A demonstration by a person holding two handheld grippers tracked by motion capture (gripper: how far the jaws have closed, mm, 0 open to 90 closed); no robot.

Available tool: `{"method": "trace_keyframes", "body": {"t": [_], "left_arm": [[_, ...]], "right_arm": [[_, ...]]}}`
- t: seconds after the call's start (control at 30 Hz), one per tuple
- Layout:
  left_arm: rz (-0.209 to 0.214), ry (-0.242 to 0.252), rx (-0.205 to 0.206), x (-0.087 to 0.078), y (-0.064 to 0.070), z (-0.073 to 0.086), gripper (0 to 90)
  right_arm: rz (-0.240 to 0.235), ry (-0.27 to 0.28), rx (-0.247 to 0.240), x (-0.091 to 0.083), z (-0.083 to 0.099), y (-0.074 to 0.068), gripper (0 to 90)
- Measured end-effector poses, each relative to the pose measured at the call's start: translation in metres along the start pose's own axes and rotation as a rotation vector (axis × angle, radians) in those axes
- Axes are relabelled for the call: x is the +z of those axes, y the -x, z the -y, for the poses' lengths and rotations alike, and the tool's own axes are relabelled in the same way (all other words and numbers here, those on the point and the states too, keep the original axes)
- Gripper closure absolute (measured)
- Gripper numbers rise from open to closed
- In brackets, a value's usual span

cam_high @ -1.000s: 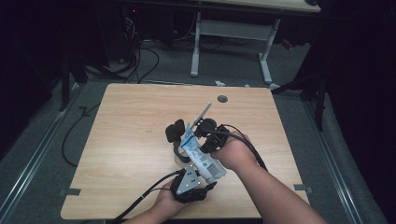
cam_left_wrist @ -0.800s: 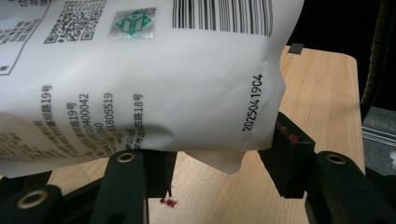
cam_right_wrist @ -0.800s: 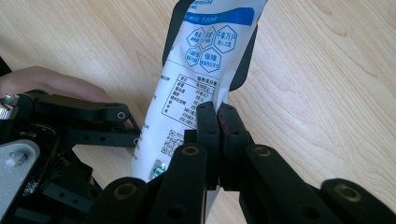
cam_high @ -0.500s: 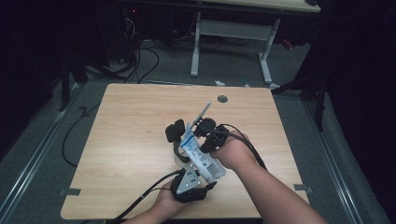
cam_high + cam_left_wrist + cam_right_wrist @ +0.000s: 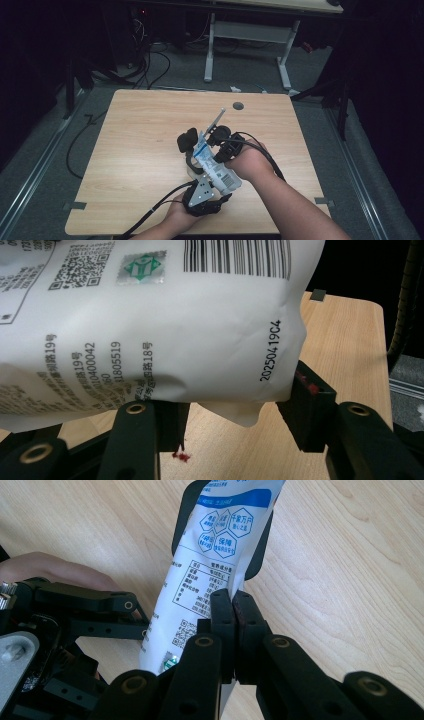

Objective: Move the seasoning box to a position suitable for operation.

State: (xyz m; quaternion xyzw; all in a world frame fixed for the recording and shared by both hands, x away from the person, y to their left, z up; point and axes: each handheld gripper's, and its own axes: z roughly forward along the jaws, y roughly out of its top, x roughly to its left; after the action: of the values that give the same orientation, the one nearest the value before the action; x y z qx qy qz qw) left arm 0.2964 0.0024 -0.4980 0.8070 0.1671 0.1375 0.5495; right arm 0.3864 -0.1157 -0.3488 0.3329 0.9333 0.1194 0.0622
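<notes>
A white pouch with blue print (image 5: 216, 169) is held up over the wooden table (image 5: 135, 125), between my two grippers. My right gripper (image 5: 214, 150) comes from the right, and its jaws (image 5: 232, 600) are shut on the side edge of the pouch (image 5: 210, 575). My left gripper (image 5: 197, 174) is below, near the front edge. Its jaws (image 5: 237, 405) stand apart, and the lower end of the pouch (image 5: 150, 330) lies over and between them. A black rounded object (image 5: 187, 141) sits just behind the pouch.
A round cable hole (image 5: 238, 106) sits near the table's far edge. Grey tape tabs (image 5: 75, 206) mark the front corners. Cables trail off the front edge and across the floor. White desk legs (image 5: 210, 50) stand beyond the table.
</notes>
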Motion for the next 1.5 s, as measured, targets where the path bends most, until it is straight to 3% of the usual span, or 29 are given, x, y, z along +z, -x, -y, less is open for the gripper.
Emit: {"method": "trace_keyframes", "body": {"t": [1.5], "left_arm": [[0.019, 0.027, -0.010, 0.0019, -0.0052, -0.0074, 50.9]], "right_arm": [[0.024, -0.004, -0.008, -0.0023, -0.0063, 0.0022, 89.4]]}}
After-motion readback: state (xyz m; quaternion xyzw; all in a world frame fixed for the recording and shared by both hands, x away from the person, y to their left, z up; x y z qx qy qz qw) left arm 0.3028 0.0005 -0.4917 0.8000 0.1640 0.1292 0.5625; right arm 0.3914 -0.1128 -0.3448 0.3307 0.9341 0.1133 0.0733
